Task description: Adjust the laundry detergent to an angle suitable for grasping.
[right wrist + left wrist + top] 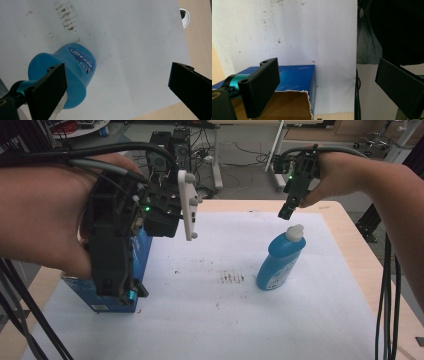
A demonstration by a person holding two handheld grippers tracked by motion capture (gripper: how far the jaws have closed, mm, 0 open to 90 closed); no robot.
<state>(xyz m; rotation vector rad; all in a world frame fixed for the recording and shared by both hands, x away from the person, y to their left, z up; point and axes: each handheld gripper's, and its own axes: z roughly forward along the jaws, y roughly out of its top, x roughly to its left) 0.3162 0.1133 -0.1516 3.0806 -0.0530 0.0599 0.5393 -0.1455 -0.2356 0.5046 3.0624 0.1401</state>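
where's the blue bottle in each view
High view: the blue bottle stands right of centre on the white sheet, just below the right gripper.
Left gripper view: not in it; a blue box lies there instead.
Right gripper view: lower left, seen from above, partly behind the gripper's left jaw.
Shared landmark: the white sheet; its brown stains sit beside the bottle in the high and right gripper views.

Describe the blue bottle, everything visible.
The blue bottle looks like glossy plastic, with a white cap and a printed label on its side. It stands upright, leaning slightly, on the white sheet, right of some brown stains. Nothing grips it; the right tool hovers open above it.
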